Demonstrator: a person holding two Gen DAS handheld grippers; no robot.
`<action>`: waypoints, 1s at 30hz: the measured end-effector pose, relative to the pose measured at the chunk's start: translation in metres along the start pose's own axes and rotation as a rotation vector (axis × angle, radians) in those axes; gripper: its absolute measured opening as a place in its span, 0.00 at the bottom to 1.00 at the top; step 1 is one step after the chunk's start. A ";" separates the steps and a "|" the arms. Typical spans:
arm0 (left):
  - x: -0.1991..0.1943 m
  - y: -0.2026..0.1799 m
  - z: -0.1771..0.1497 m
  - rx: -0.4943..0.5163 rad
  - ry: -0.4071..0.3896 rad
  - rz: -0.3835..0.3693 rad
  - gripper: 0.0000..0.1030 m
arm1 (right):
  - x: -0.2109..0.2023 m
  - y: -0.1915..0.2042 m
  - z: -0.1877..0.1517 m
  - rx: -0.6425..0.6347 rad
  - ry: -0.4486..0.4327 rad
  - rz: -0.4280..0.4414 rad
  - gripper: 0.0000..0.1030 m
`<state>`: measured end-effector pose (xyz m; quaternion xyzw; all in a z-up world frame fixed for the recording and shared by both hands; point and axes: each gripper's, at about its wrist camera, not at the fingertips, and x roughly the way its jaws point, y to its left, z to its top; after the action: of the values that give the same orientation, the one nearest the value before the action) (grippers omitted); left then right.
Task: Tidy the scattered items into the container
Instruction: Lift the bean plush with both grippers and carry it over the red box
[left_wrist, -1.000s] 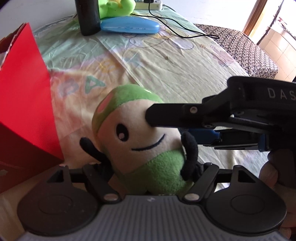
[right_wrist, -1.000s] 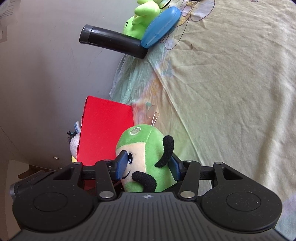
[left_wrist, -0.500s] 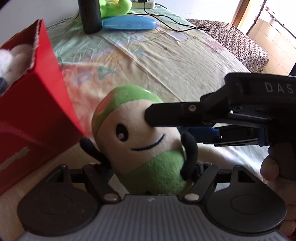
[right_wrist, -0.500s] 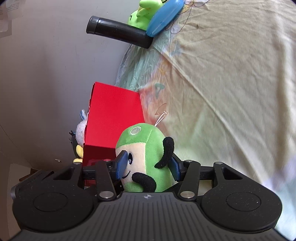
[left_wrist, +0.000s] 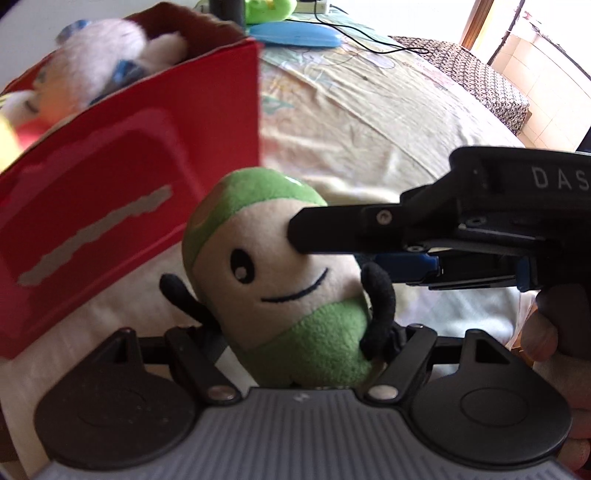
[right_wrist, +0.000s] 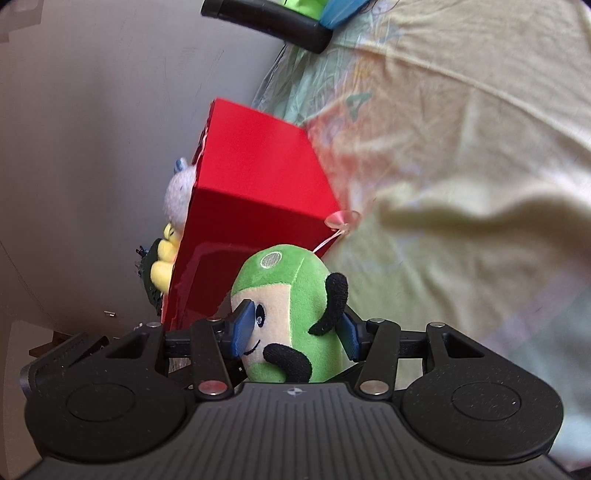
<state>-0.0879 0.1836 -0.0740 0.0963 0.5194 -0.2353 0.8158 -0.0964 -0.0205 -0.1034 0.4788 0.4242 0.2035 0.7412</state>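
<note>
A green and cream plush toy (left_wrist: 273, 266) with black arms hangs above the bedsheet, gripped from two sides. My left gripper (left_wrist: 299, 332) holds its green base, and the toy's body hides the fingertips. My right gripper (left_wrist: 338, 247) reaches in from the right across the face. In the right wrist view its blue pads (right_wrist: 243, 325) press both sides of the toy (right_wrist: 284, 295), so my right gripper (right_wrist: 295, 332) is shut on it. The red box (left_wrist: 129, 177) stands close at the left with soft toys (left_wrist: 107, 59) inside. In the right wrist view the box (right_wrist: 258, 177) is just behind the toy.
A blue case (left_wrist: 295, 35), a green toy (left_wrist: 269, 7), a black cylinder (right_wrist: 266, 22) and a cable (left_wrist: 369, 40) lie at the far end of the sheet. A patterned seat (left_wrist: 480, 81) stands beyond. A hand (left_wrist: 546, 332) holds the right gripper.
Both grippers have carried the plush toy toward the red box. The box now looms much nearer, and the toys inside it have come into view.
</note>
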 end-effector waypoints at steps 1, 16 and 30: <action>-0.003 0.005 -0.004 -0.002 -0.002 0.006 0.76 | 0.005 0.003 -0.004 -0.003 0.004 0.005 0.50; -0.084 0.082 -0.050 -0.079 -0.132 0.095 0.75 | 0.069 0.082 -0.043 -0.151 0.117 0.122 0.50; -0.154 0.117 -0.036 -0.143 -0.323 0.144 0.76 | 0.097 0.153 -0.034 -0.253 0.131 0.267 0.51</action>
<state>-0.1139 0.3433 0.0375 0.0360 0.3887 -0.1511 0.9082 -0.0541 0.1366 -0.0172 0.4196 0.3754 0.3822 0.7328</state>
